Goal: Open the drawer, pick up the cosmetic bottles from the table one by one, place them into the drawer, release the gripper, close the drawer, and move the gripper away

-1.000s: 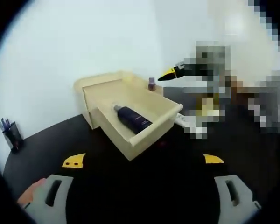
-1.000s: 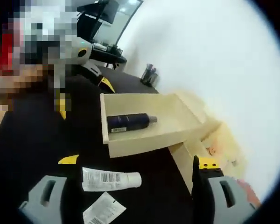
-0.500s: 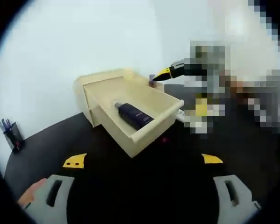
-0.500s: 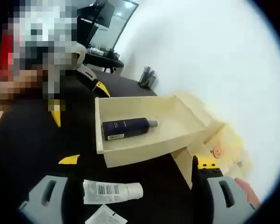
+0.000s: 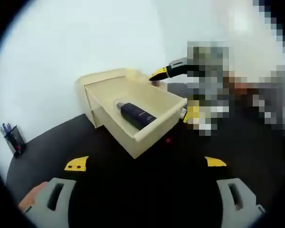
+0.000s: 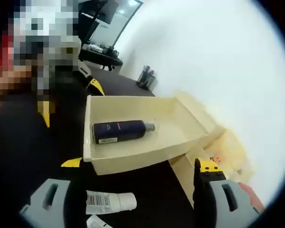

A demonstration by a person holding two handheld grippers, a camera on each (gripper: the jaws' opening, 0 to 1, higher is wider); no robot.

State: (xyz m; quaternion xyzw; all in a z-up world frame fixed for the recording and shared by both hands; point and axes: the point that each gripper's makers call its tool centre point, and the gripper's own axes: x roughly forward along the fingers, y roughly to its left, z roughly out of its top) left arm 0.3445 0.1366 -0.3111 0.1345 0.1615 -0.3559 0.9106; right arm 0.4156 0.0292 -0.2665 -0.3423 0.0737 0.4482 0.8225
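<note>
Nearest the drawer [image 6: 133, 156] front, on the black table [image 5: 147, 190]: a white tube [image 6: 110, 202] waiting, between the right gripper [image 6: 137, 190] jaws, apart and empty. Inside the drawer, pulled open: one dark bottle [image 6: 122, 130] lying flat. Beyond its far corner: a small bottle [image 5: 156, 83]. Left gripper [image 5: 146, 164] jaws apart too. Closing not yet done.

**What I can't make out from here**

In my right gripper view the white tube [image 6: 110, 202] lies partly behind the drawer's [image 6: 133, 159] front wall. Below it, a white packet [image 6: 97, 222] is cut off by the edge. The label on the dark bottle [image 6: 121, 130] is too small for me to read. In my left gripper view a small item [image 5: 155, 82] behind the drawer's far corner is blurred and half covered by the right gripper's yellow-tipped fingers [image 5: 159, 73]. The pen cup's [image 5: 13, 139] contents are too small to tell.
</note>
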